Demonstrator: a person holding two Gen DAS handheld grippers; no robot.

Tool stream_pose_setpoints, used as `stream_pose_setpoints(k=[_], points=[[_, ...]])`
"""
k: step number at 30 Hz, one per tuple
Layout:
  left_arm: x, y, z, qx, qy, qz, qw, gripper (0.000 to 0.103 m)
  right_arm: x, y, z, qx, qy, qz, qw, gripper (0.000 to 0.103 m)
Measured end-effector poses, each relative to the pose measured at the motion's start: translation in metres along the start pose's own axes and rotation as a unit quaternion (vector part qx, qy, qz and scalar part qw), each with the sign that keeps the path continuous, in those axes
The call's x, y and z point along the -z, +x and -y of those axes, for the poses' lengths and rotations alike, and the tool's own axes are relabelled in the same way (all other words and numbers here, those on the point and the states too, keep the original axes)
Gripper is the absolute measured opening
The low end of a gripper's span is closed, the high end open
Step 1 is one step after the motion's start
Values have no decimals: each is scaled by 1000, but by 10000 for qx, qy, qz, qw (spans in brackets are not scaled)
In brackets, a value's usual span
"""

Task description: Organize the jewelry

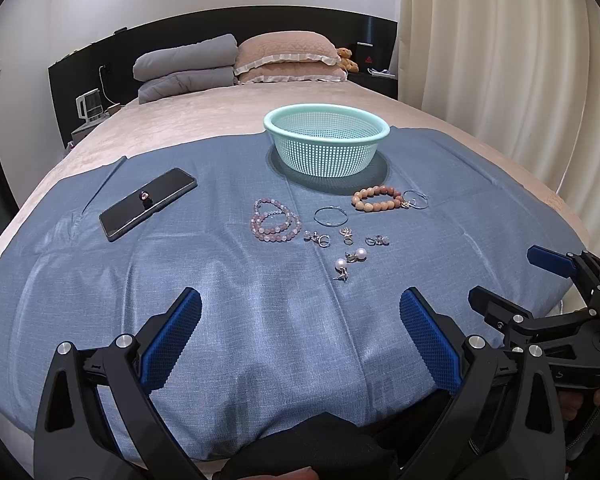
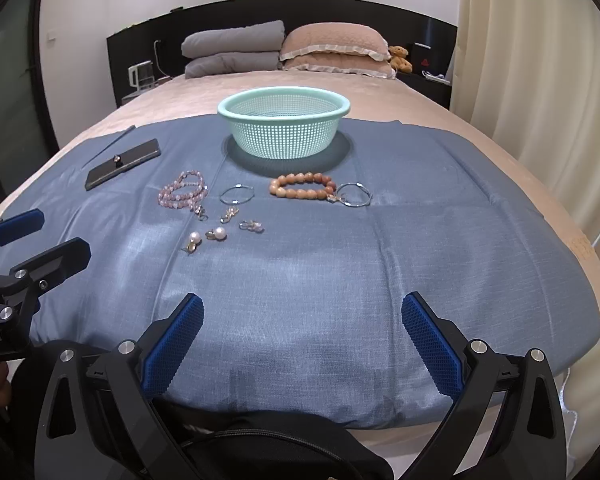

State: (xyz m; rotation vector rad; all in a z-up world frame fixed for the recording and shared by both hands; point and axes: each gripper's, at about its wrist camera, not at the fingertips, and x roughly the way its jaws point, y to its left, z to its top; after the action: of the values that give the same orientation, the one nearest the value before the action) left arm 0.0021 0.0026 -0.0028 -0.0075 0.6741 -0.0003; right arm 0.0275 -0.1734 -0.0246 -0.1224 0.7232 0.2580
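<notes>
Jewelry lies on a blue cloth (image 1: pixel 140 272) on the bed. There is a pink bead bracelet (image 1: pixel 275 221) (image 2: pixel 182 196), an orange bead bracelet (image 1: pixel 377 199) (image 2: pixel 302 186), two silver hoops (image 1: pixel 331 216) (image 1: pixel 417 199), pearl earrings (image 1: pixel 351 261) (image 2: pixel 208 236) and several small earrings (image 1: pixel 346 237). A mint basket (image 1: pixel 326 139) (image 2: pixel 283 121) stands behind them and looks empty. My left gripper (image 1: pixel 300 312) is open and empty at the near edge. My right gripper (image 2: pixel 302 316) is open and empty too; it also shows in the left wrist view (image 1: pixel 512 276).
A black phone (image 1: pixel 148 203) (image 2: pixel 123 163) with a small ring on it lies at the left of the cloth. Pillows (image 1: pixel 288 58) and a folded grey quilt (image 1: pixel 186 66) sit at the headboard. Curtains (image 1: pixel 520 60) hang on the right.
</notes>
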Motion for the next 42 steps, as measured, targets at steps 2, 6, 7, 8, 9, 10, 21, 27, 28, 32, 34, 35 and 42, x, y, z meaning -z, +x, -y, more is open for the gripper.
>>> stream_pose_setpoints(k=[2,6,7,8,9,10,21,27,28,32,34,35,42], points=[[0,0,0,2,1,2,10000,97,0,0,0,0,-4,0,10000,95],[1,0,-1,3,-3,-4,10000,97,0,0,0,-7,-3,-6,10000,95],[1,0,-1,6,-4,-8,10000,97,1,0,0,-10,-3,-4,10000,95],[1,0,-1,5,-5,-10,10000,97,1,0,0,-11,-1,-8,10000,95],[1,0,-1,5,-6,-10,10000,97,1,0,0,-8,-1,-10,10000,95],[1,0,-1,9,-6,-11,10000,97,1,0,0,-9,1,-11,10000,95],[3,3,-2,28,-71,-73,9999,97,1,2,1,-35,10,-55,10000,95],[3,4,-3,42,-86,-85,9999,97,0,3,2,-11,46,-67,10000,95],[3,4,-3,45,-95,-89,9999,97,0,3,2,-8,47,-76,10000,95],[3,6,-5,56,-146,-166,9997,97,0,5,1,-37,36,-144,9999,95],[3,10,-7,72,-204,-252,9994,97,-1,6,1,-105,40,-197,9997,95],[3,11,-9,110,-247,-272,9993,97,-1,7,2,-150,60,-220,9996,95],[-1,17,-14,128,-209,-376,9990,97,-7,10,12,-513,290,-387,9975,95]])
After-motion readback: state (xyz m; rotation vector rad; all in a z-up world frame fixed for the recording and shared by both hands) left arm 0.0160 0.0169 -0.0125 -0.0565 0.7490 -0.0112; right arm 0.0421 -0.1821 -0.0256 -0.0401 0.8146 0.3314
